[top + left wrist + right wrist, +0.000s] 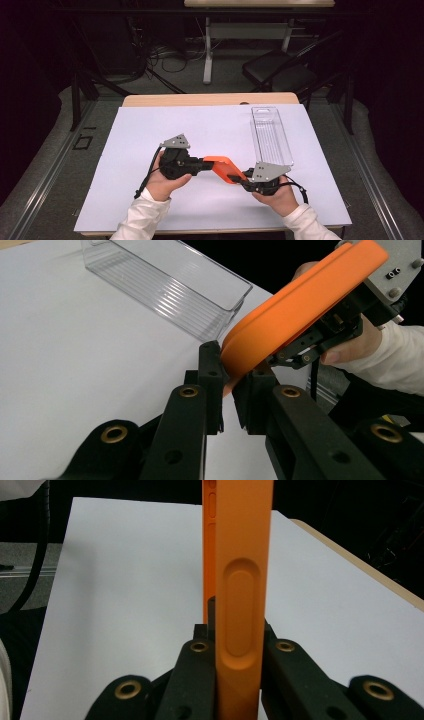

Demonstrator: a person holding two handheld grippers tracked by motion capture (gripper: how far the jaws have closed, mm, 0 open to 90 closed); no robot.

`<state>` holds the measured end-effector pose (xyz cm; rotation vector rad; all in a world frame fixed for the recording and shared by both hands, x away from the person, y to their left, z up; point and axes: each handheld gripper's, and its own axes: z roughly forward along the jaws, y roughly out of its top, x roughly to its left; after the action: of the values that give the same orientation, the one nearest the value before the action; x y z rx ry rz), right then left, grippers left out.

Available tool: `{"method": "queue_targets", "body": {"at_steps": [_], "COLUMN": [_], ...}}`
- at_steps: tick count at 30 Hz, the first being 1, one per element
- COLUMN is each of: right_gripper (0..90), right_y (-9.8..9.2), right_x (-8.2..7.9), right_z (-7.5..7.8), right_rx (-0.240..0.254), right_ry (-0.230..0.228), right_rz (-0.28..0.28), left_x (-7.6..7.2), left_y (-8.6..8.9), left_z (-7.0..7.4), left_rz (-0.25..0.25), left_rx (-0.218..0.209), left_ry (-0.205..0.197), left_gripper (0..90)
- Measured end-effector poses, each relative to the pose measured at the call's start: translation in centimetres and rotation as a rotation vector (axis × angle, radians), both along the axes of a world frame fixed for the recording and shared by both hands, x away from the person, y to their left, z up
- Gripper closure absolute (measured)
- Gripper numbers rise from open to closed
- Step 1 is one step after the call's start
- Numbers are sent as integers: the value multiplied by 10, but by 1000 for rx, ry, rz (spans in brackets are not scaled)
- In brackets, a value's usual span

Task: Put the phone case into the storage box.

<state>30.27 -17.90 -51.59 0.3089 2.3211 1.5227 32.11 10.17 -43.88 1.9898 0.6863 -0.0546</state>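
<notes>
White sheet on a wooden table (150, 100), dark room behind: I hold an orange case (225, 168) between both grippers, above the sheet, near a clear tray (270, 135).

My worry is the case bending or springing free if I pull the hands apart, since each grip is only on an end. Right gripper (235, 630) is clamped on one end, edge-on between its jaws. Left gripper (232, 377) has its jaws nearly together, pinching the other end's thin lip.
</notes>
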Motion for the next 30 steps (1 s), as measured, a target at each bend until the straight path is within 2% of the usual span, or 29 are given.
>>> {"method": "queue_targets", "body": {"at_steps": [4, 13, 25, 30], "right_gripper": [869, 869, 867, 867], "right_y": [0, -1, 0, 0], "right_x": [0, 1, 2, 3], "right_z": [0, 1, 0, 2], "right_rx": [2, 17, 13, -1], "right_ry": [12, 50, 84, 129], "right_rz": [4, 3, 7, 7], "left_x": [-1, -4, -3, -2], "left_y": [-1, -3, -3, -4], "left_z": [1, 2, 0, -2], "left_rz": [32, 68, 102, 114], "left_rx": [-3, 0, -2, -10], "left_ry": [49, 48, 94, 124], "left_gripper": [827, 835, 839, 842]}}
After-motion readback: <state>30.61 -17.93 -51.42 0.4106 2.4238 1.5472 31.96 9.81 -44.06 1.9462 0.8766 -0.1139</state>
